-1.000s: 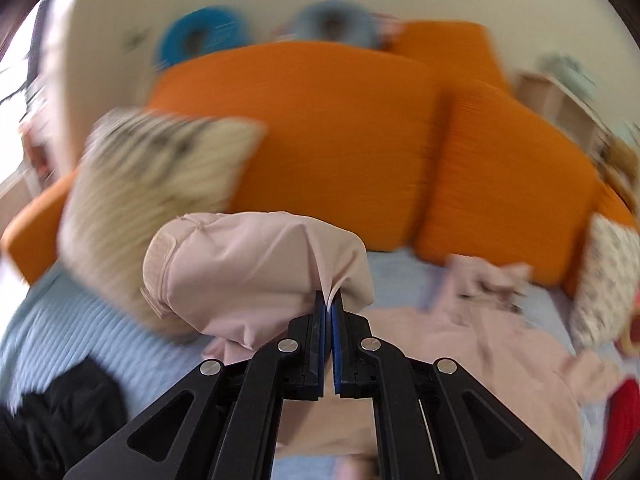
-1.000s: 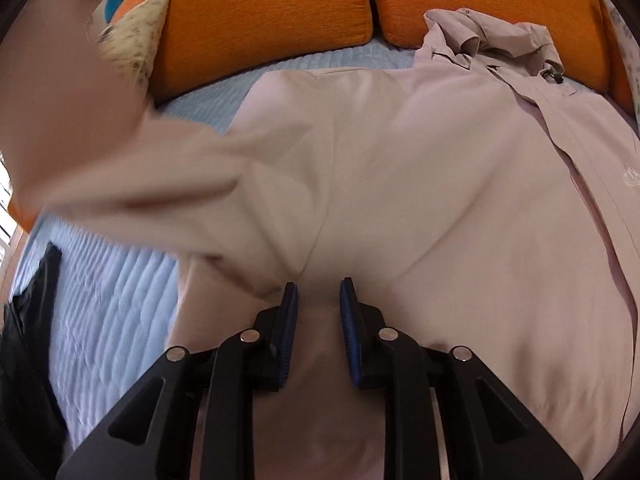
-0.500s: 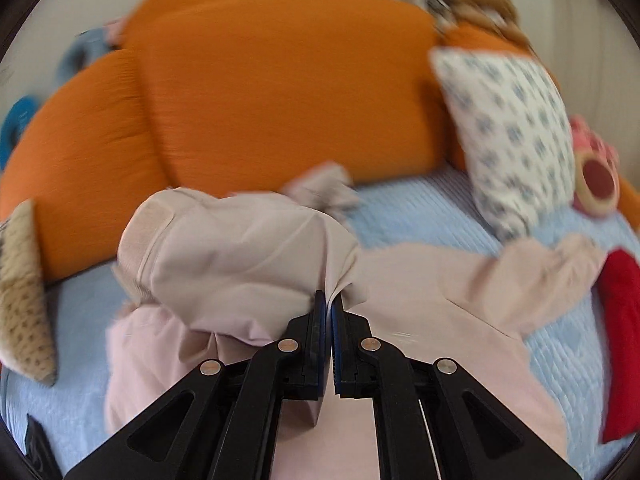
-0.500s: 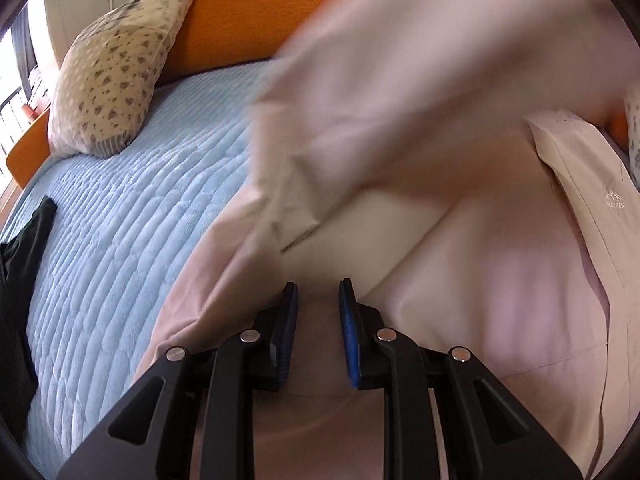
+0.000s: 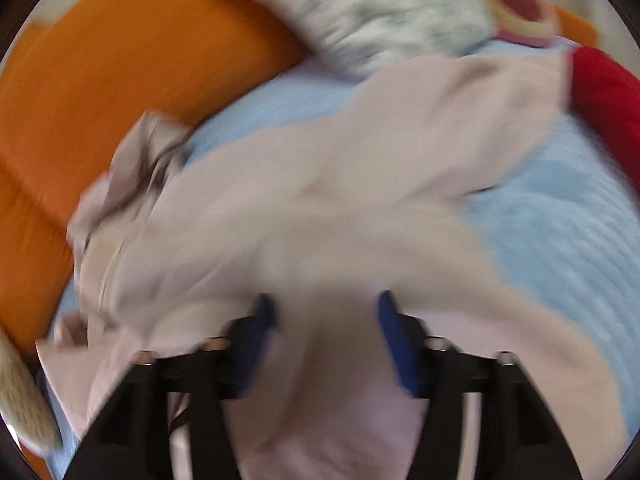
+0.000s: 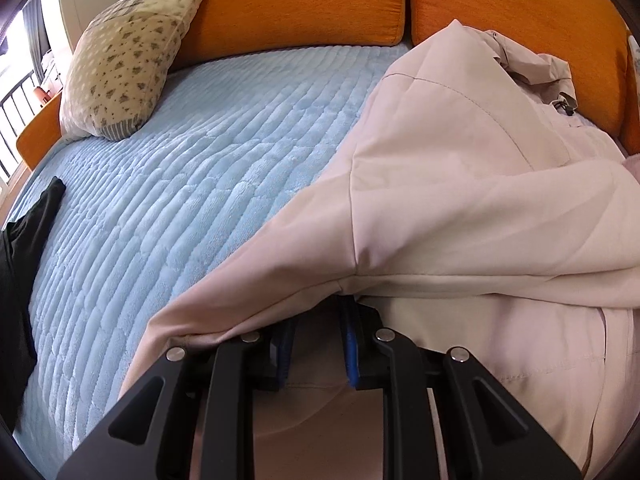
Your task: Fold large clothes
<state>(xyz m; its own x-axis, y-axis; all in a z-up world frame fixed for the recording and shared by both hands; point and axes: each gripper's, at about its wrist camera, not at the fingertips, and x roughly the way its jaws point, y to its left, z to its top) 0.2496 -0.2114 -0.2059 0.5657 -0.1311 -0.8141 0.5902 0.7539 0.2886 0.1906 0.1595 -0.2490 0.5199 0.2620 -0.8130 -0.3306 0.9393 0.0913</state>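
Note:
A large pale pink jacket [image 6: 460, 184] lies on the light blue bedspread [image 6: 180, 184], its left side and sleeve folded over the body. In the blurred left wrist view the jacket [image 5: 320, 208] spreads below my left gripper [image 5: 326, 320], which is open and holds nothing. My right gripper [image 6: 316, 328] is open a little at the jacket's lower edge; a fold of fabric drapes over its fingertips and hides them partly.
Orange back cushions [image 6: 304, 0] line the far side. A patterned pillow [image 6: 128, 52] lies at far left, a black garment [image 6: 24, 248] at the left edge. In the left wrist view, a spotted pillow [image 5: 360, 12], a pink plush toy [image 5: 516, 0] and a red item [image 5: 608, 100].
My left gripper has opened and let go of the pink sleeve, which now lies across the jacket. The view swung right and down. The right gripper stays at the hem.

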